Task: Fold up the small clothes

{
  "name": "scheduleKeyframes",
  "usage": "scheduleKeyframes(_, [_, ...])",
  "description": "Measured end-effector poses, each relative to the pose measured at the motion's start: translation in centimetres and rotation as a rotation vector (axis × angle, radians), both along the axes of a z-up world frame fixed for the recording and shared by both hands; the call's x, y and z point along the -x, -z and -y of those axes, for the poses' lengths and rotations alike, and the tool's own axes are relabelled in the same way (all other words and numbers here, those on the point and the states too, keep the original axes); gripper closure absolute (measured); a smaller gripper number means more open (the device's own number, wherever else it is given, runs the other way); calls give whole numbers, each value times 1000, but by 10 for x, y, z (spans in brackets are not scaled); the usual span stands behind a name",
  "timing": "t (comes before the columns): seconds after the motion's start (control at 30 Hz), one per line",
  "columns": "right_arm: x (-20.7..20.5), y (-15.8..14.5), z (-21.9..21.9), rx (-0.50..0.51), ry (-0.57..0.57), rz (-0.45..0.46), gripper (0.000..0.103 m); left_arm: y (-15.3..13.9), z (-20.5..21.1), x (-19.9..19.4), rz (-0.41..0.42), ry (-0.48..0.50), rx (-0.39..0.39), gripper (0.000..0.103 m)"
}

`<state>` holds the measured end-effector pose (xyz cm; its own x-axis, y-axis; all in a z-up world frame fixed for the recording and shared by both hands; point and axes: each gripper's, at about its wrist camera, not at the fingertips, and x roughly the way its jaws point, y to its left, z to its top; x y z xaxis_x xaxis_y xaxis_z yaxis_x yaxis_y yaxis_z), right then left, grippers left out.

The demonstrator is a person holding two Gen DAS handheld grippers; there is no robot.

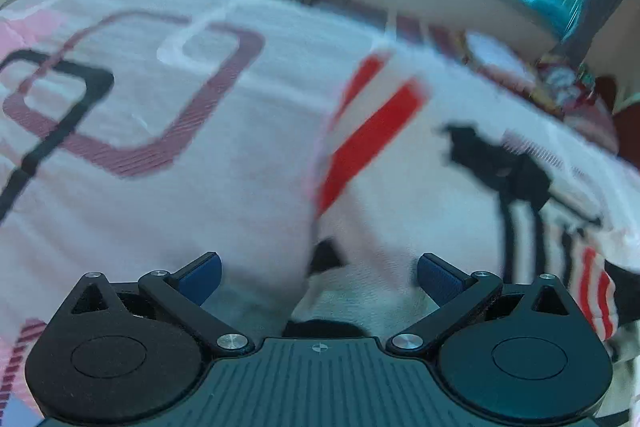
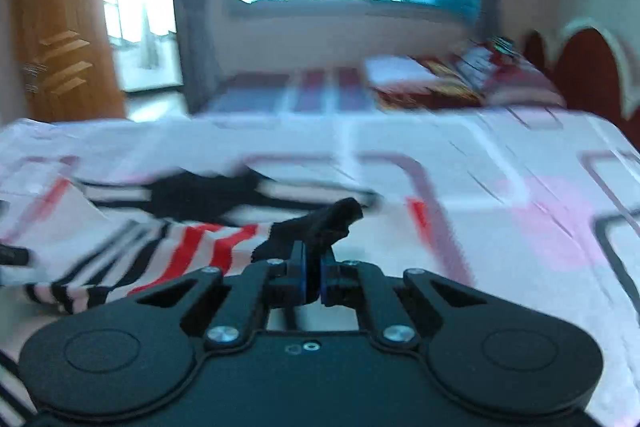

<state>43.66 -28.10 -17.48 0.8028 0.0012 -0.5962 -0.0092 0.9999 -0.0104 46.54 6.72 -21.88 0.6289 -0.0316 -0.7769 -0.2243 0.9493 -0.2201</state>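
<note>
While both views smear with motion blur, the picture is clear enough: the right gripper point(image 2: 313, 269) has its blue pads clamped together on a dark, black edge of the small white knit garment with red and black stripes point(image 2: 192, 247), and that pinched bit of cloth stands up bunched above the fingertips. The rest of the garment lies rumpled to the near left on the white bedspread patterned with pink and maroon rounded squares point(image 2: 500, 211).

Over on the other side, the left gripper point(image 1: 318, 277) has its jaws spread wide, nothing pressed between them, hovering low over the cloth, where a pale fold with red bands point(image 1: 372, 131) slants away toward the far side.

This looks like light, limp, stretchy fabric: it will sag and drape from any single pinch and won't hold a crease by itself. A second hold on a hem or corner, well apart from the right pinch, would likely keep the edge taut for a fold.
</note>
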Motion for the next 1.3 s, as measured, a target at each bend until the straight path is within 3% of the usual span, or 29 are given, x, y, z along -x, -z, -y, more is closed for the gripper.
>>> scheduleKeyframes(0.1, [-16,35,21,-77,21,-183,93,6,5,-1,-3,9,-33,0])
scheduleKeyframes(0.2, [-12,33,31,-153,43,-154,78,-1,0,-5,17,-20,-17,4])
scheduleKeyframes(0.37, [-12,27,33,-130,51,-119,70,-7,-9,-41,2,-33,20,4])
scheduleKeyframes(0.4, [-13,30,31,-132,44,-137,64,-6,-9,-49,-1,-32,19,4])
scheduleKeyframes(0.47, [-15,36,29,-150,36,-154,66,-2,-13,-62,8,-73,9,4])
scheduleKeyframes(0.53, [-13,36,29,-167,30,-151,80,3,-21,-73,17,-129,-15,9])
scheduleKeyframes(0.67, [-13,33,19,-149,-3,-137,94,10,-24,-95,28,-143,-97,9])
scheduleKeyframes(0.77, [-13,31,13,-106,-26,-117,95,11,-33,-100,40,-182,-82,9])
scheduleKeyframes(0.83, [-19,42,17,-43,4,-151,96,10,-32,-99,39,-172,-102,9])
scheduleKeyframes(0.97, [-20,38,19,-65,-7,-137,92,-7,-32,-76,64,-188,-30,9])
scheduleKeyframes(1.0, [-18,34,21,-89,-1,-122,83,-10,-29,-71,67,-172,-26,9])
scheduleKeyframes(1.03, [-17,32,23,-119,3,-117,80,-14,-24,-64,69,-152,-18,9])
scheduleKeyframes(1.13, [-18,29,27,-144,18,-109,79,-21,-3,-36,91,-77,-25,9])
scheduleKeyframes(1.27, [-25,39,20,-118,-6,-158,78,5,16,-19,29,-21,-76,9])
scheduleKeyframes(1.3, [-26,43,18,-94,-14,-168,84,11,14,-15,49,-26,-79,4])
